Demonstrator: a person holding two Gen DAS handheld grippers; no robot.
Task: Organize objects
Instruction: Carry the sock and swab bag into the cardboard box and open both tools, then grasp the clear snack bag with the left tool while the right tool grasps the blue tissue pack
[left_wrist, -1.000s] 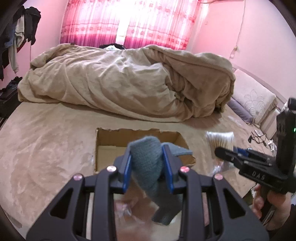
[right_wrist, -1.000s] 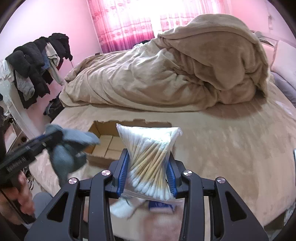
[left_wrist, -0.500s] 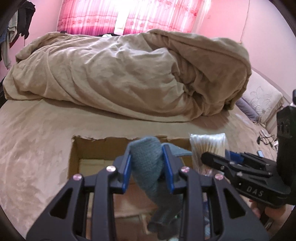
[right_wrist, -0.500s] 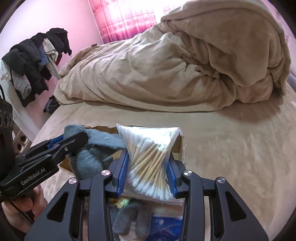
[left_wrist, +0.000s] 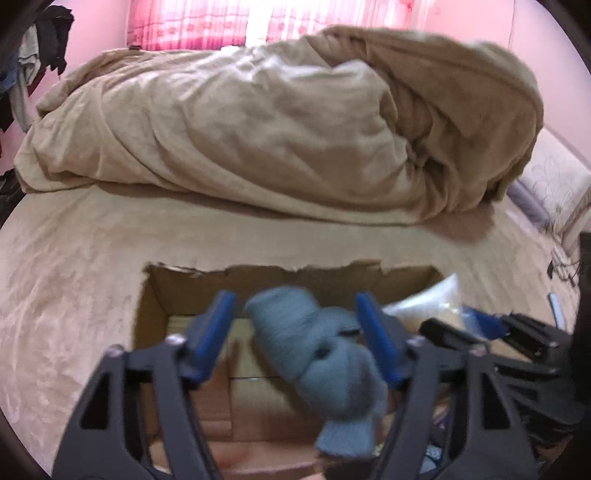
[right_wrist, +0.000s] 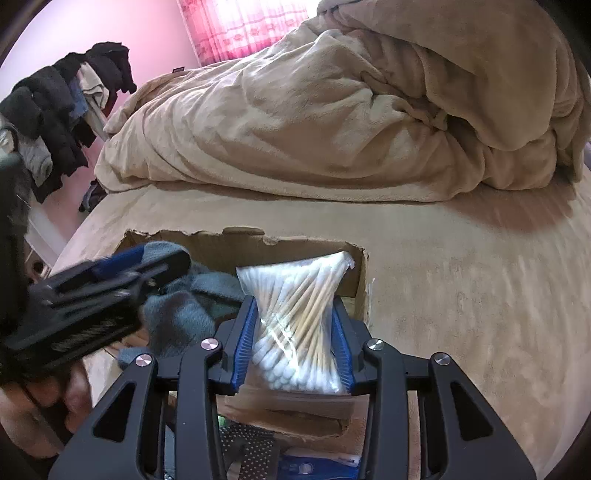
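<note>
An open cardboard box (left_wrist: 173, 291) lies on the bed, also in the right wrist view (right_wrist: 221, 243). My left gripper (left_wrist: 295, 332) is open above the box; a grey-blue knitted glove (left_wrist: 321, 365) hangs loose between its wide-apart jaws, blurred. The glove also shows in the right wrist view (right_wrist: 184, 310) under the left gripper (right_wrist: 110, 280). My right gripper (right_wrist: 293, 332) is shut on a clear bag of cotton swabs (right_wrist: 295, 321), over the box's right part. The bag shows in the left wrist view (left_wrist: 428, 306) behind the right gripper (left_wrist: 480, 328).
A bunched beige duvet (left_wrist: 277, 122) fills the far half of the bed. Clothes hang on a rack (right_wrist: 55, 107) at left. A dotted grey glove (right_wrist: 251, 450) and a blue packet (right_wrist: 317, 465) lie below my right gripper. A pillow (left_wrist: 550, 184) lies at right.
Both grippers have moved forward over the box. My left gripper's jaws have opened and the knitted glove has slipped lower and to the right. The right gripper keeps its hold.
</note>
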